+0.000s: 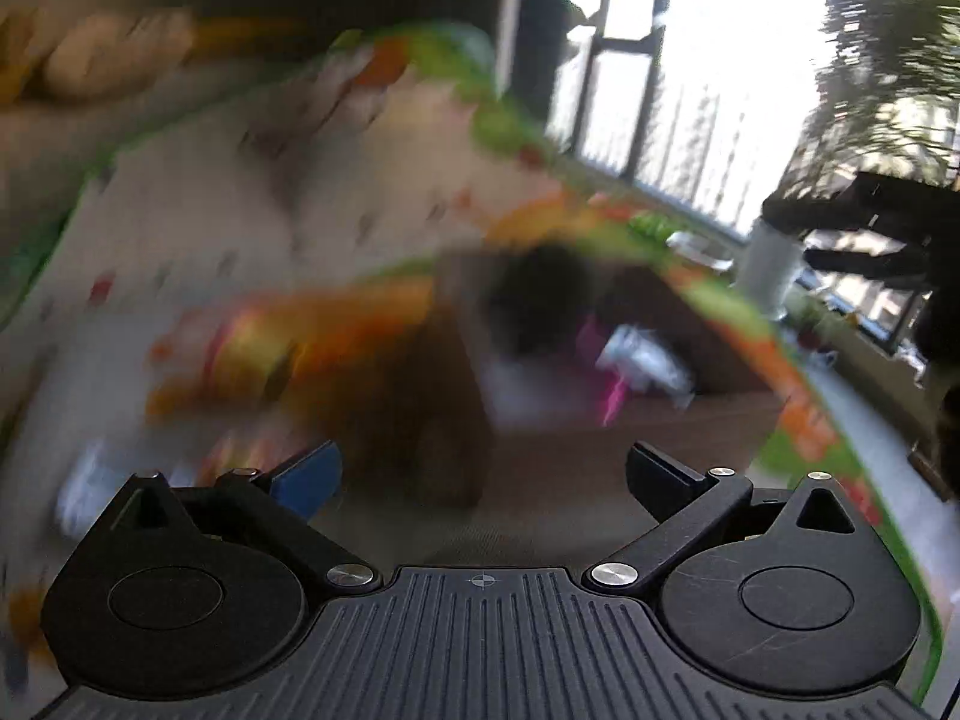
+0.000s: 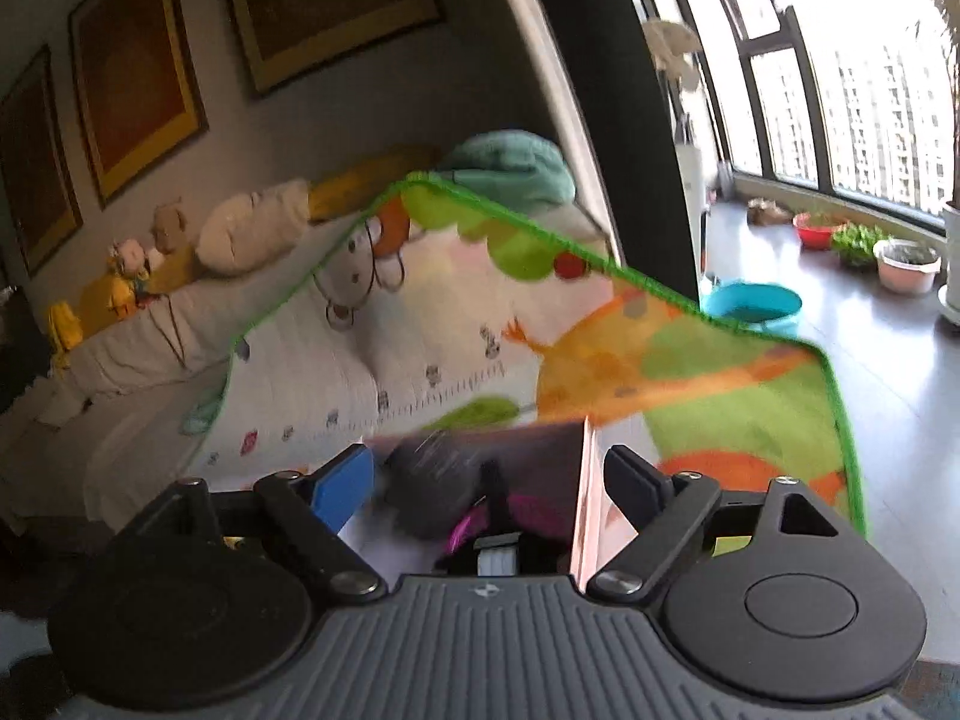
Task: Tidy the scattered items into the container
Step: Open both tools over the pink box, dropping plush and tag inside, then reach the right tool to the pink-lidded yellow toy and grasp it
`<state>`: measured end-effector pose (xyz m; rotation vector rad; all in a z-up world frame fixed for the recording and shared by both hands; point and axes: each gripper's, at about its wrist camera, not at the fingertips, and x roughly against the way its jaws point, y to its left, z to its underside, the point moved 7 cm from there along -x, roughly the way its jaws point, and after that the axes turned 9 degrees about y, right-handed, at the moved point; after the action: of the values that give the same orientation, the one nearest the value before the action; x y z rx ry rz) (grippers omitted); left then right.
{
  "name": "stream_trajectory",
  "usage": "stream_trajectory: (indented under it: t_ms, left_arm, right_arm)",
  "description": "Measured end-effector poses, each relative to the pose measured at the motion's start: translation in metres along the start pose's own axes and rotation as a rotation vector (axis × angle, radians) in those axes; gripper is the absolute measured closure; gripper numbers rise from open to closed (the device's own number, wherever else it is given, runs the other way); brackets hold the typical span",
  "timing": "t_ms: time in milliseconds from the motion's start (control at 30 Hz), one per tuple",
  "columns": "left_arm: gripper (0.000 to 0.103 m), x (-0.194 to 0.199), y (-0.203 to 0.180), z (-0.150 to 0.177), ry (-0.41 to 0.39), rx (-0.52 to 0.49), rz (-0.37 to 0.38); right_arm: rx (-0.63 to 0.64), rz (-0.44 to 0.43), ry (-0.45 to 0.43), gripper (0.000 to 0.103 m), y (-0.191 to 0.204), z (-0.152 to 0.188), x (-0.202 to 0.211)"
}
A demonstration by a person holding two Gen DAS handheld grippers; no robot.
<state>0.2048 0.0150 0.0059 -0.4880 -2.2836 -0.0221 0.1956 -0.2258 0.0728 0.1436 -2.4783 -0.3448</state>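
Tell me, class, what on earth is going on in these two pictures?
A person holds two grippers over a colourful play mat, tidying things into a brown box. The right gripper is open above the box, which already holds a dark item and something pink. The left gripper is open too and holds nothing; its view is badly blurred. An orange packet lies on the mat beside the box.

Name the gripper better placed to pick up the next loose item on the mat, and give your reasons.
Left, probably. The left gripper is open and faces an orange-yellow packet lying on the mat beside the box. The right gripper, also open, sits over the box with no loose item ahead.
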Motion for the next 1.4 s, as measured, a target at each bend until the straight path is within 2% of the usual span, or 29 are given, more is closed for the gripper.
stream_trajectory:
  t_ms: [133,233,267,300,333,367,467,533,600,633,667,733,867,1000,1100,1167,1300,1400]
  left_arm:
    - [0.000,0.005,0.032,0.036,0.031,0.019,-0.147]
    - [0.000,0.014,0.045,0.053,0.025,-0.009,-0.214]
    - [0.000,0.016,0.050,0.056,0.016,-0.012,-0.228]
    - [0.000,0.019,0.053,0.060,0.009,-0.008,-0.239]
    - [0.000,0.022,0.057,0.065,0.004,-0.001,-0.243]
    - [0.000,0.025,0.060,0.069,0.000,0.012,-0.242]
    - [0.000,0.028,0.072,0.074,-0.013,0.092,-0.199]
    - [0.000,0.033,0.075,0.072,-0.037,0.136,-0.162]
    - [0.000,0.032,0.078,0.073,-0.046,0.169,-0.139]
    - [0.000,0.034,0.079,0.074,-0.052,0.179,-0.132]
    - [0.000,0.035,0.079,0.073,-0.062,0.185,-0.128]
    - [0.000,0.038,0.080,0.073,-0.086,0.194,-0.118]
    - [0.000,0.042,0.083,0.074,-0.109,0.219,-0.100]
    - [0.000,0.043,0.090,0.075,-0.115,0.267,-0.097]
    - [0.000,0.044,0.094,0.076,-0.120,0.288,-0.090]
    - [0.000,0.044,0.093,0.075,-0.121,0.285,-0.086]
    - [0.000,0.045,0.092,0.075,-0.124,0.280,-0.085]
    - [0.000,0.044,0.094,0.076,-0.123,0.297,-0.076]
  right_arm:
    - [0.146,0.031,0.023,0.016,0.039,0.024,-0.007]
    - [0.318,0.038,0.017,0.016,0.084,0.043,-0.012]
    - [0.384,0.042,0.015,0.019,0.100,0.052,-0.015]
    - [0.450,0.045,0.014,0.025,0.115,0.060,-0.017]
    - [0.523,0.048,0.023,0.046,0.132,0.070,-0.023]
    - [0.582,0.048,0.046,0.060,0.147,0.080,-0.030]
    - [0.669,0.027,0.115,0.070,0.181,0.102,-0.052]
    - [0.665,-0.012,0.152,0.070,0.198,0.102,-0.068]
    - [0.604,-0.076,0.201,0.069,0.209,0.092,-0.082]
    - [0.554,-0.106,0.225,0.064,0.214,0.084,-0.089]
    - [0.512,-0.125,0.240,0.050,0.218,0.074,-0.097]
    - [0.459,-0.127,0.246,0.035,0.228,0.056,-0.116]
    - [0.488,-0.071,0.280,0.035,0.251,0.039,-0.167]
    - [0.558,0.008,0.332,0.033,0.268,0.045,-0.215]
    - [0.586,0.020,0.355,0.033,0.270,0.049,-0.229]
    - [0.613,0.008,0.383,0.050,0.272,0.054,-0.229]
    - [0.677,0.019,0.305,0.051,0.272,0.058,-0.196]
    - [0.617,-0.054,0.263,0.051,0.258,0.051,-0.147]
